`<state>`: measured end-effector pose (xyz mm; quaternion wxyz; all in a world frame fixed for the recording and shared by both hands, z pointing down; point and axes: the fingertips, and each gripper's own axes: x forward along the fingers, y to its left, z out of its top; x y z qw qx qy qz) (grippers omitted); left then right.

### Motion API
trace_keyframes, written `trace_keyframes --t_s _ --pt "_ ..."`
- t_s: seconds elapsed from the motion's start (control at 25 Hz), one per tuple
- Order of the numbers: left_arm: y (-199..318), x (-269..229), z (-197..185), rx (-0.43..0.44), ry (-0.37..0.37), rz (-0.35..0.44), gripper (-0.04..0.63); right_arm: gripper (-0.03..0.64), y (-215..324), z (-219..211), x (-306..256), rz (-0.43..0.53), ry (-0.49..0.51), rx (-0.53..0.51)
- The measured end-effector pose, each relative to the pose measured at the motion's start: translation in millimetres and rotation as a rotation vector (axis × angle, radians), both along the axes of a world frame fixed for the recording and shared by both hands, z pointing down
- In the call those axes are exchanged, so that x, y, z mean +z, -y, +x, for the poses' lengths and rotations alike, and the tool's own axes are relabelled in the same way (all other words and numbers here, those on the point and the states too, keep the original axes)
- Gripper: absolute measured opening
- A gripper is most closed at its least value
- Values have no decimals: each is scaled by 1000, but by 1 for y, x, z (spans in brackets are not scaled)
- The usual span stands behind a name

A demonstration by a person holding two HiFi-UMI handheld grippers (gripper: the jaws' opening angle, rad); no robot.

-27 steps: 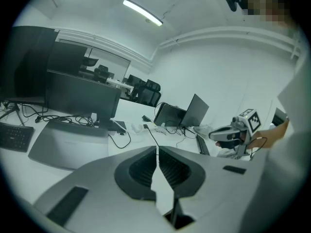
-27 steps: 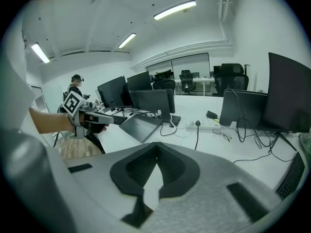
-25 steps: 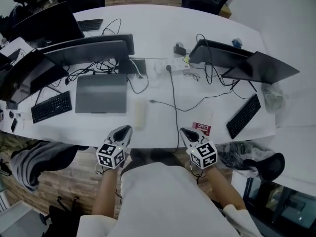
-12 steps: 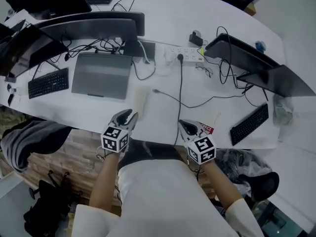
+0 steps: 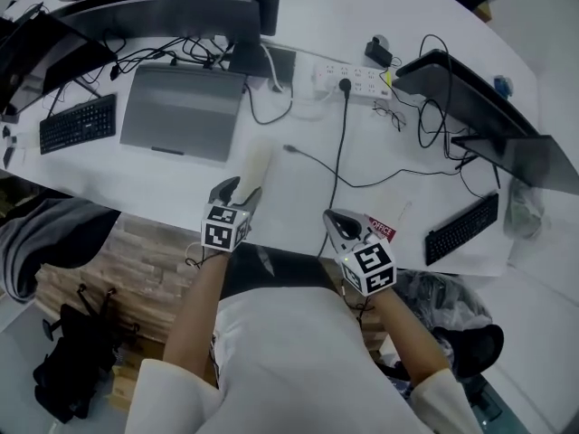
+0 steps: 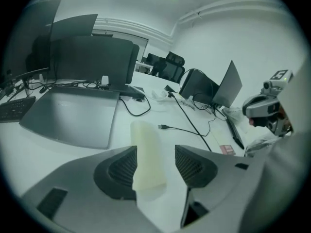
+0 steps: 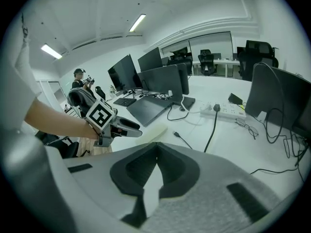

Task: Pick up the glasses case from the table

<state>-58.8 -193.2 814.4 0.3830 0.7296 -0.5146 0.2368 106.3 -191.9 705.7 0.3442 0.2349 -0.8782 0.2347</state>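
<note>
A pale cream glasses case (image 5: 255,164) lies lengthwise on the white table (image 5: 163,193) near its front edge. My left gripper (image 5: 237,189) is just in front of the case. In the left gripper view the case's near end (image 6: 147,152) sits between the opening jaws, closer to the left pad, with a gap to the right pad. My left gripper (image 6: 154,169) does not press on it. My right gripper (image 5: 333,218) hovers at the table edge to the right, jaws shut and empty, tips meeting (image 7: 156,148). The right gripper view shows the case (image 7: 154,132) past the left gripper (image 7: 132,128).
A closed grey laptop (image 5: 181,111) lies left of the case, with a keyboard (image 5: 77,123) further left. A loose USB cable (image 5: 298,152) and a black cord (image 5: 339,152) run right of the case. A power strip (image 5: 348,78), spectacles (image 5: 391,114), monitors and a red card (image 5: 380,228) sit beyond.
Both grippers have come down and forward toward the table. The left gripper's jaws have gone from shut to apart and now straddle the case's near end. The right stays shut.
</note>
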Motion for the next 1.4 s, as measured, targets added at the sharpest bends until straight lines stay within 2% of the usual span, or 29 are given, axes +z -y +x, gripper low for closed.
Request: trace_keyframes --t_s 0.12,0.36,0.72,0.84,1.0,1.16,1.4 --pt "0 24 -1 -13 48 -32 257 0 3 -1 8 -14 0 1" --pt "3 58 -3 -43 193 -47 305 0 4 -7 19 -40 0 -25" --pt "1 85 3 -51 280 -69 318 0 10 -2 30 -57 -1 -32" --pt "2 85 4 -59 281 -45 309 0 12 2 33 -60 -3 -27" --pt "3 85 1 -68 261 -75 295 0 13 5 35 -68 -5 -22" --pt "2 84 -1 -39 251 -89 293 0 15 5 33 -69 1 -16" --pt "1 73 -4 -96 155 -92 272 0 20 3 24 -50 6 -17"
